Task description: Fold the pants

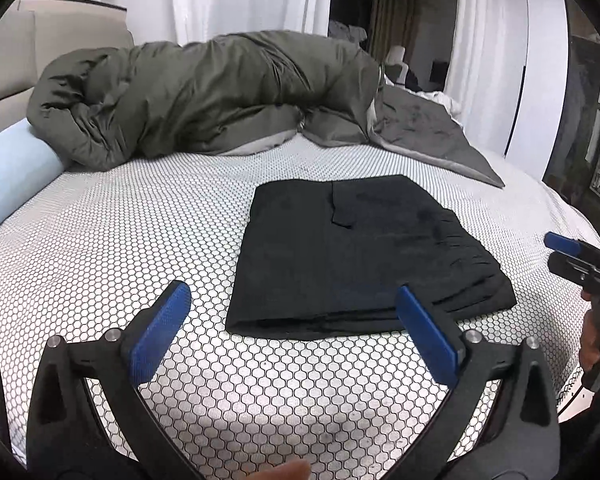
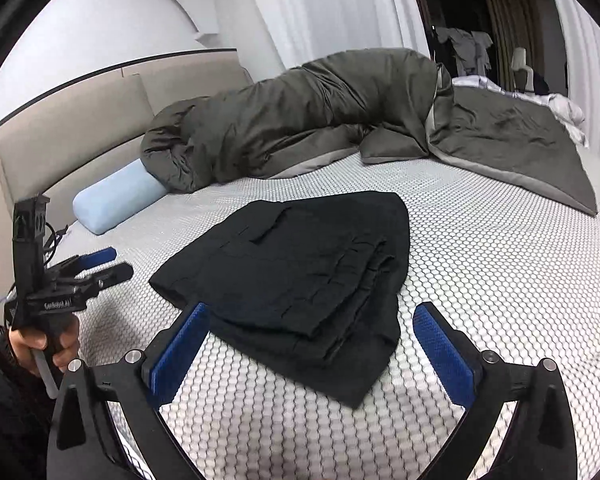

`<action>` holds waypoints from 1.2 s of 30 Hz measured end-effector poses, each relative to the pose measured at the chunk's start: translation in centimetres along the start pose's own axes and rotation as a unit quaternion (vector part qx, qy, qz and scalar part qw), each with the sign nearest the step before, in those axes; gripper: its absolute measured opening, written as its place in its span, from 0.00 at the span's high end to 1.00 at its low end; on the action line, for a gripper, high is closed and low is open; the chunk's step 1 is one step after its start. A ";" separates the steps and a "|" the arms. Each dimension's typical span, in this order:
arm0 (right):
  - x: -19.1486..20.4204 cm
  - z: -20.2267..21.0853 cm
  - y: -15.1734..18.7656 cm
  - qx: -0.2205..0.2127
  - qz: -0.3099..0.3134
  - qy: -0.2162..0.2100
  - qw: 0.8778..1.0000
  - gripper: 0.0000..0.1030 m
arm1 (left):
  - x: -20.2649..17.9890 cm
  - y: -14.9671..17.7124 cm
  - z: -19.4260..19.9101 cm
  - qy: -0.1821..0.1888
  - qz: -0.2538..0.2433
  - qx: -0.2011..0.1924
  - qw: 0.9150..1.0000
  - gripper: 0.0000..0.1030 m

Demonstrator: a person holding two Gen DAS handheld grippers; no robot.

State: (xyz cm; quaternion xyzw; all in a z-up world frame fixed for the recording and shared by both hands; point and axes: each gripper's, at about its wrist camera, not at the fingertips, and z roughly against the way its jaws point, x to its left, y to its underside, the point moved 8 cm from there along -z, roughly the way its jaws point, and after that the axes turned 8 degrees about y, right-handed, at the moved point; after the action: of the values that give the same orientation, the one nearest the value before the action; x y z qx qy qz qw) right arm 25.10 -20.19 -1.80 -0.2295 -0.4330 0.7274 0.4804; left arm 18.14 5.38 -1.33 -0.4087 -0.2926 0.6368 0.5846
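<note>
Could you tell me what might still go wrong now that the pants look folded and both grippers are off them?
1. The right side of the black pants shows loose, stepped layers; a brush from the right gripper, jaws open and close by, might drag them apart.
2. The left gripper also hovers open at the near edge and could snag the fold.
3. The soft mattress may let the stack slump if pressed.
</note>
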 end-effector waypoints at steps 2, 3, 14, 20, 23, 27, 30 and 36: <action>-0.1 1.1 0.3 -0.017 -0.004 0.002 1.000 0.00 | -0.4 0.2 0.9 0.001 -0.006 -0.008 1.000 0.01; -0.3 1.6 0.5 -0.025 -0.009 0.003 1.000 0.00 | -0.7 0.2 1.2 0.003 -0.012 -0.010 1.000 0.01; -0.3 3.9 1.9 -0.059 -0.022 0.003 0.998 0.00 | -3.5 -0.7 1.2 0.028 -0.055 -0.027 0.998 0.01; 0.4 3.5 1.6 -0.062 -0.021 -0.002 0.998 0.00 | -3.6 -0.5 0.8 0.030 -0.062 -0.025 0.997 0.01; 0.7 3.5 1.5 -0.065 -0.019 -0.002 0.998 0.00 | -3.1 -0.5 0.7 0.031 -0.055 -0.024 0.998 0.01; 1.0 3.7 1.4 -0.069 -0.014 0.000 0.998 0.00 | -2.4 -0.6 0.6 0.027 -0.044 -0.024 0.998 0.01; 1.2 3.5 1.4 -0.067 -0.013 -0.001 0.998 0.00 | -1.9 -0.7 0.5 0.025 -0.038 -0.025 0.999 0.01; 1.4 3.4 1.4 -0.064 -0.007 0.000 0.998 0.00 | -1.4 -0.7 0.4 0.022 -0.033 -0.028 0.999 0.01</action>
State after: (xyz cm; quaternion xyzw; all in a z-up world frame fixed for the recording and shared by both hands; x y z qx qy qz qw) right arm 21.22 -20.53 -1.15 -0.2564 -0.4805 0.6947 0.4698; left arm 18.08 4.14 -0.26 -0.4288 -0.3107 0.5999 0.5997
